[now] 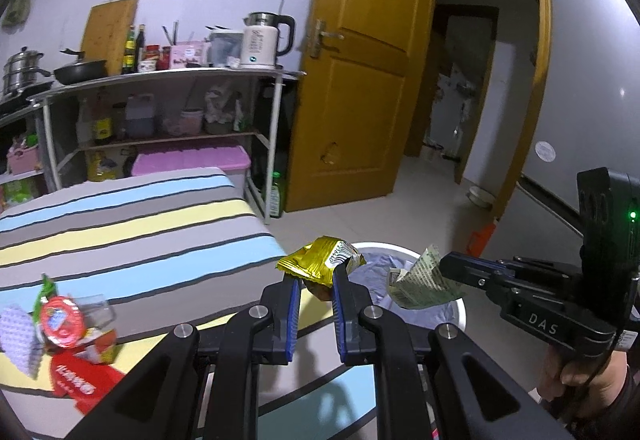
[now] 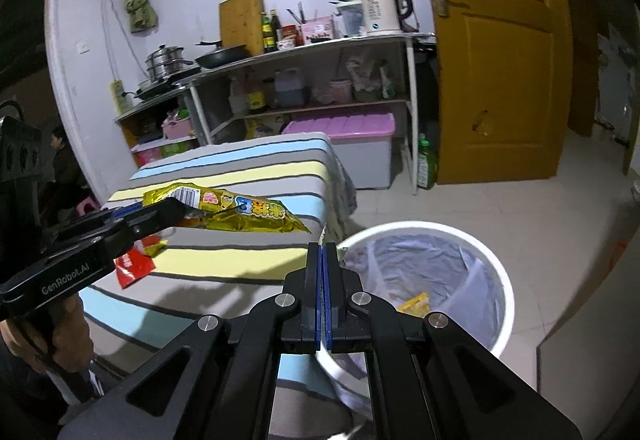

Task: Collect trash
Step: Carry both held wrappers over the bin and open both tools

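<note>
Our left tool (image 1: 316, 280) grips a gold snack wrapper (image 1: 320, 260) between its pads at the bed's (image 1: 132, 240) edge. Our right tool (image 1: 442, 266), jaws closed, pinches a green-printed paper scrap (image 1: 420, 280) above the lined white trash bin (image 2: 505, 280).

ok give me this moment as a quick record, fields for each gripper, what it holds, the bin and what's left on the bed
left gripper: shut on gold snack wrapper, near the bin's rim
right gripper: shut on pale printed wrapper, over the bin
bin: white, lined with a bag, one yellow scrap inside
bed: striped cover, a pile of trash remains on it
</note>
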Available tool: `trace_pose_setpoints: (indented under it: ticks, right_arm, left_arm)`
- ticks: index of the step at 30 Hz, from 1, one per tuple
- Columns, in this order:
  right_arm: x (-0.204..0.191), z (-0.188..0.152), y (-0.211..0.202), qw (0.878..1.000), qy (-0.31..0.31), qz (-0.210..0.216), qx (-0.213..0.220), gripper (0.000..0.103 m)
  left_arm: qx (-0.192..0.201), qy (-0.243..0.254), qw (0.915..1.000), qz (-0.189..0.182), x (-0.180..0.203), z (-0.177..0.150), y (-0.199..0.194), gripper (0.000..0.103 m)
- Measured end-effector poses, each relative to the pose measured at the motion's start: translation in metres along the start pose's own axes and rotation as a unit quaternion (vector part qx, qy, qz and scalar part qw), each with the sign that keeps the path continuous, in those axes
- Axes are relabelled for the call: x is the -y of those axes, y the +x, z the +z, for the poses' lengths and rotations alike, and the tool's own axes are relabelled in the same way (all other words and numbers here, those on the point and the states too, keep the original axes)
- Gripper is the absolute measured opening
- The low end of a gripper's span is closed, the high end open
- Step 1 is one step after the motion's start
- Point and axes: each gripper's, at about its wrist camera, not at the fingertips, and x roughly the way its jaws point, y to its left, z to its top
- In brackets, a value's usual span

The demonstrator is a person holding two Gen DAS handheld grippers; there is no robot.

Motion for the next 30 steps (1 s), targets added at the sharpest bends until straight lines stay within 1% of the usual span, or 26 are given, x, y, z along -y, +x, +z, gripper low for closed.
trace_pose_setpoints:
  ticks: [7, 17, 21, 22, 24, 26, 28, 30]
  right_arm:
    - [0.025, -0.012, 0.004, 1.000, 0.021, -0.009, -0.015, 0.000]
    - [0.050, -0.026, 0.016, 0.998, 0.038, -0.018, -0.040, 0.001]
    - [0.058, -0.033, 0.023, 0.997, 0.045, -0.025, -0.053, 0.001]
    - [0.059, -0.034, 0.024, 0.997, 0.047, -0.027, -0.056, 0.002]
    - [0.063, -0.036, 0.026, 0.996, 0.052, -0.035, -0.060, 0.007]
    - [0.066, -0.036, 0.026, 0.996, 0.058, -0.036, -0.059, 0.020]
    - [0.069, -0.035, 0.025, 0.996, 0.061, -0.037, -0.056, 0.026]
    - [0.069, -0.034, 0.024, 0.996, 0.062, -0.040, -0.053, 0.026]
  left_arm:
    - [-0.028, 0.015, 0.9993, -0.021, 0.023, -0.002, 0.030, 0.014]
    - [-0.069, 0.024, 0.9964, -0.042, 0.037, -0.012, 0.074, 0.015]
    - [-0.088, 0.029, 0.9948, -0.044, 0.040, -0.018, 0.091, 0.015]
    - [-0.091, 0.030, 0.9944, -0.045, 0.040, -0.019, 0.094, 0.016]
    - [-0.097, 0.030, 0.9938, -0.047, 0.041, -0.021, 0.099, 0.017]
    - [-0.100, 0.028, 0.9933, -0.050, 0.042, -0.023, 0.101, 0.023]
    - [-0.101, 0.025, 0.9931, -0.054, 0.040, -0.023, 0.102, 0.028]
    - [-0.101, 0.024, 0.9930, -0.055, 0.040, -0.024, 0.102, 0.030]
